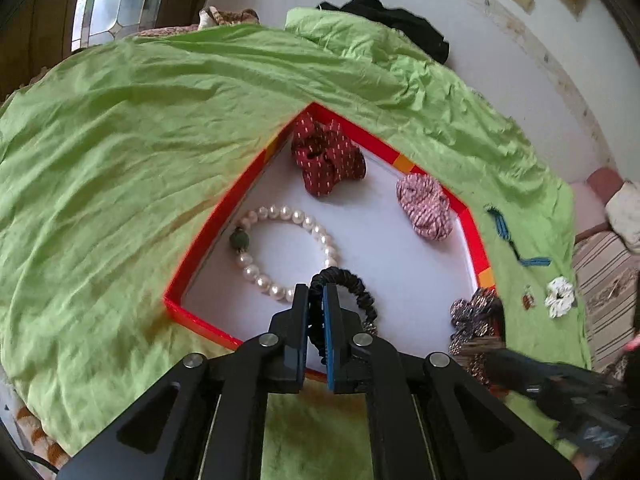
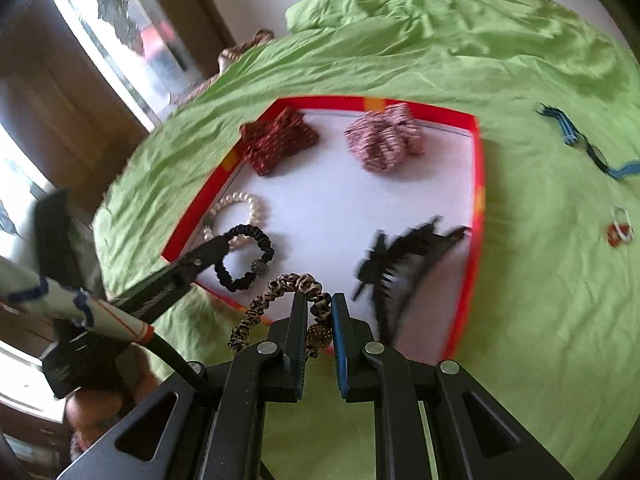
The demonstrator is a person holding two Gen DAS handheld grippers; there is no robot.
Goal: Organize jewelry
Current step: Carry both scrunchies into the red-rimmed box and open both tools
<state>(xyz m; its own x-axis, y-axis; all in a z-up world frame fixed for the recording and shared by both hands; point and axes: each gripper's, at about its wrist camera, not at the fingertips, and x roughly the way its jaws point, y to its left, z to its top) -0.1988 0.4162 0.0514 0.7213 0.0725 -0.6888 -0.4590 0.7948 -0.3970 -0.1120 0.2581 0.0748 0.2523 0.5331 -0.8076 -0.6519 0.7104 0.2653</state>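
Note:
A red-rimmed tray [image 1: 208, 236] with a white floor lies on a green sheet; it also shows in the right wrist view [image 2: 478, 184]. In it are a pearl bracelet [image 1: 280, 216], a dark red scrunchie [image 1: 326, 160], a pink striped scrunchie [image 1: 426, 206] and a black claw clip [image 2: 404, 268]. My left gripper [image 1: 316, 300] is shut on a black scrunchie [image 1: 352, 284] over the tray's near part. My right gripper [image 2: 320, 312] is shut on a leopard-print scrunchie [image 2: 280, 290] above the tray's near edge. The left gripper shows in the right wrist view [image 2: 216, 246].
On the sheet right of the tray lie a blue band [image 2: 576, 140], a small red and white piece [image 2: 618, 232] and a white scrunchie [image 1: 560, 296]. Black clothing [image 1: 392, 16] lies at the sheet's far end. A window [image 2: 120, 32] is at the left.

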